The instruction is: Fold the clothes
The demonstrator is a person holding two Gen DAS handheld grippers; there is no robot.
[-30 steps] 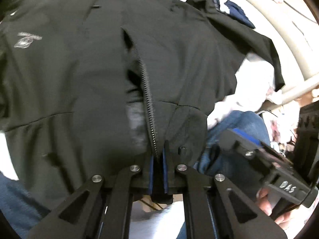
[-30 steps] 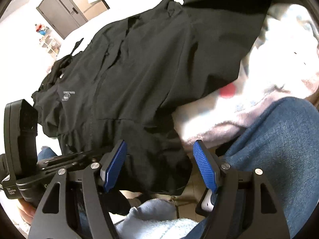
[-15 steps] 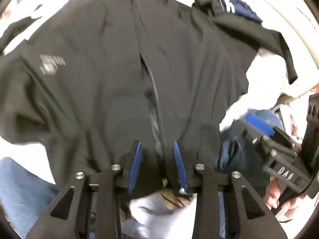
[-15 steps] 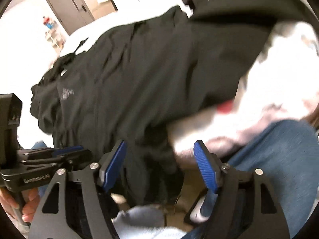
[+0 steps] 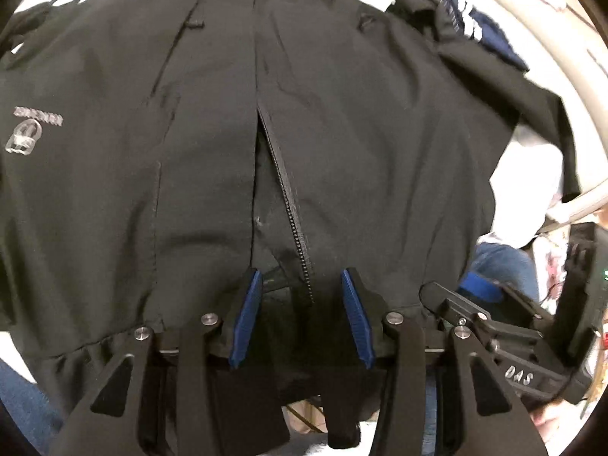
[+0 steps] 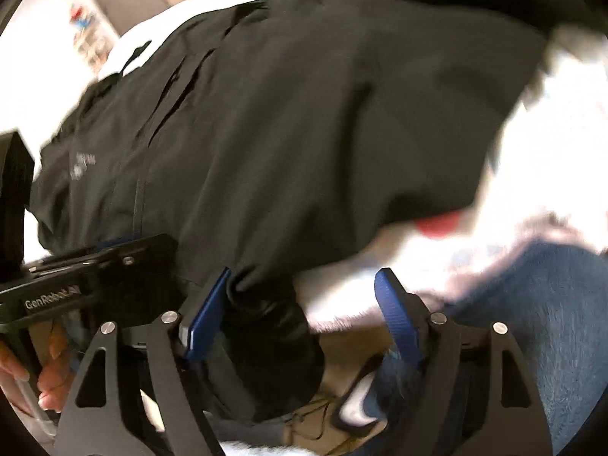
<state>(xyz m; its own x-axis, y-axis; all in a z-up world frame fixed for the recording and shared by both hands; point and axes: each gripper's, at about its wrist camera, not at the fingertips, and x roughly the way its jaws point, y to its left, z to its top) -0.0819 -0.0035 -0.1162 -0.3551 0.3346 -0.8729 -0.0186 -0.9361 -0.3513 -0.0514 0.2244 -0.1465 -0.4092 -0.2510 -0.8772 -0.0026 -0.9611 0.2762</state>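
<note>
- White bed (image 5: 539, 167) carried the black jacket (image 5: 342, 133), spread front-up.
- Left gripper (image 5: 302, 319) had just let go of the hem; fingers apart astride the zipper (image 5: 292, 228).
- Right gripper (image 6: 304, 315) gaped, hem corner between, unpinched.
- Smoothing seemed done; folding not begun.

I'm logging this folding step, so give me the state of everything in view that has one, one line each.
Jacket: spread flat, front up, hem toward the grippers.
Zipper: undone at the bottom, closed higher up.
Left gripper: open, jaws just opened, hem and zipper end between the pads, not pinched.
Right gripper: open, jaws just widened, bunched hem corner against its left pad.
Navy garment: crumpled beyond the jacket.
</note>
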